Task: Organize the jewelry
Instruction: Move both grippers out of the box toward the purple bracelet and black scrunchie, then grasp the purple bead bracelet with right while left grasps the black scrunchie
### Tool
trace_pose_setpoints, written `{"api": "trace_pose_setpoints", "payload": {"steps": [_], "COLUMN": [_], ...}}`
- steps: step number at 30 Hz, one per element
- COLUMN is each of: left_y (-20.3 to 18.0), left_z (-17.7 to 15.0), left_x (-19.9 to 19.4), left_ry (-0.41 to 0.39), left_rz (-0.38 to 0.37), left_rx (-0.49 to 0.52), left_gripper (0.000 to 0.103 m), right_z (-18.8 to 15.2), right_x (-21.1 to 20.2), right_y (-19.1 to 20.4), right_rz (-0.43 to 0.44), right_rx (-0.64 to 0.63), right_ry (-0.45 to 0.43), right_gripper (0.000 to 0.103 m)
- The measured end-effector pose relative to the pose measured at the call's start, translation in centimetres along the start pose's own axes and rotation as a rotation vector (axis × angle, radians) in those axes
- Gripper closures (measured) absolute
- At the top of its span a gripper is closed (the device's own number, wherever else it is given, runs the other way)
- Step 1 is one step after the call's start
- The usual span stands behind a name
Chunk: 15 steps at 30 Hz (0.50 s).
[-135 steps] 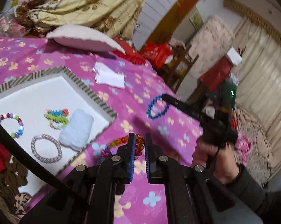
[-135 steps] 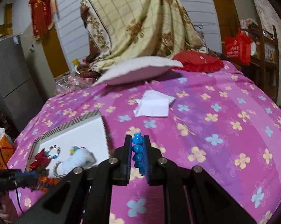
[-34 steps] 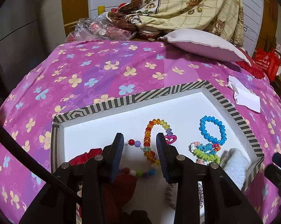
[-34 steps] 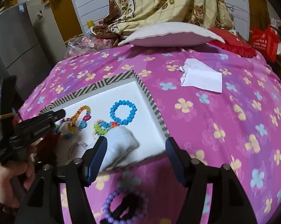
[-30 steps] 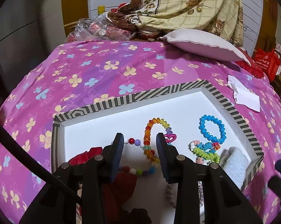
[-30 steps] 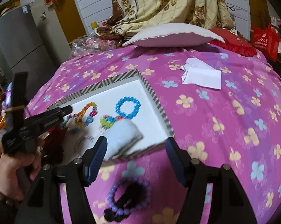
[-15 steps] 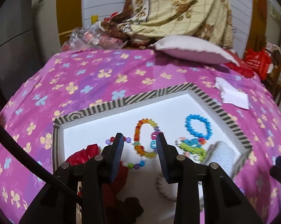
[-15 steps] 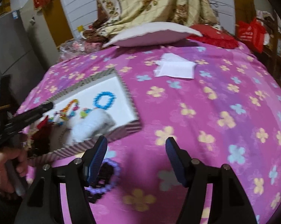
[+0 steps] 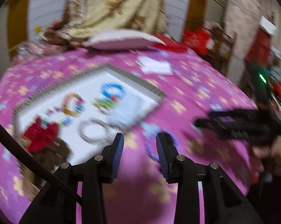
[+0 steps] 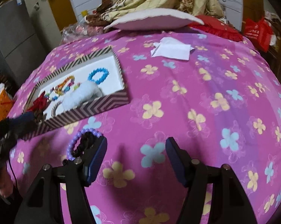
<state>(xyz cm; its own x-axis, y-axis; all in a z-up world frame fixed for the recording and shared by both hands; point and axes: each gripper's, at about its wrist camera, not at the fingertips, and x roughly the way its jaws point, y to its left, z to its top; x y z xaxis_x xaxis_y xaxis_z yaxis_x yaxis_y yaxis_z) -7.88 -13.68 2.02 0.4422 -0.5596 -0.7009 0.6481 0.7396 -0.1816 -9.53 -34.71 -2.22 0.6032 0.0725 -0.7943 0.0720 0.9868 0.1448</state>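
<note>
A striped-rim white tray (image 10: 110, 103) sits on the pink flowered bedspread and holds a blue bead bracelet (image 10: 98, 75), multicoloured bead bracelets (image 10: 64, 85), a white fluffy band (image 10: 80, 94) and a grey ring bracelet (image 10: 55, 109). A purple bead bracelet (image 10: 75, 143) with a black band lies on the spread in front of the tray, next to the left finger of my open, empty right gripper (image 10: 135, 155). In the blurred left wrist view my left gripper (image 9: 139, 149) is open and empty above the spread near the tray's (image 9: 155, 91) front corner; the purple bracelet (image 9: 149, 147) shows between its fingers.
White folded paper (image 10: 171, 50) lies on the far spread. A white pillow (image 10: 155, 19), red cushion (image 10: 215, 29) and yellow quilt are at the back. A red fabric item (image 10: 40, 100) lies at the tray's left end. The right gripper (image 9: 243, 125) shows in the left wrist view.
Both grippers have released their bracelets into the tray and opened. The left view has swung right off the tray, blurred by motion. The right gripper has drawn back toward the purple bracelet.
</note>
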Motion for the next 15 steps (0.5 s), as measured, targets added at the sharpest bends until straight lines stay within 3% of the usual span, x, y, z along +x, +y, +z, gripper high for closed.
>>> {"api": "trace_pose_setpoints", "payload": {"steps": [2,8,15], "left_y": [-1.1,-2.0,-2.6], "left_z": [-0.8,-1.3,-1.7], "left_x": [1.2,3.9,5.3], "left_ry": [0.079,0.186,0.188], "left_rz": [-0.07,-0.159,-0.108], "left_rx": [0.025,0.026,0.056], "left_gripper": [0.085,0.085,0.085], "right_z": [0.0,0.0,0.2], "right_x": [0.4,1.6,1.8], "right_y": [0.3,1.7,1.8], "right_rz": [0.007,0.013,0.018], "right_rx": [-0.009,-0.058,-0.051], "right_ry": [0.014,0.055,0.062], "right_gripper": [0.035,0.035,0.035]}}
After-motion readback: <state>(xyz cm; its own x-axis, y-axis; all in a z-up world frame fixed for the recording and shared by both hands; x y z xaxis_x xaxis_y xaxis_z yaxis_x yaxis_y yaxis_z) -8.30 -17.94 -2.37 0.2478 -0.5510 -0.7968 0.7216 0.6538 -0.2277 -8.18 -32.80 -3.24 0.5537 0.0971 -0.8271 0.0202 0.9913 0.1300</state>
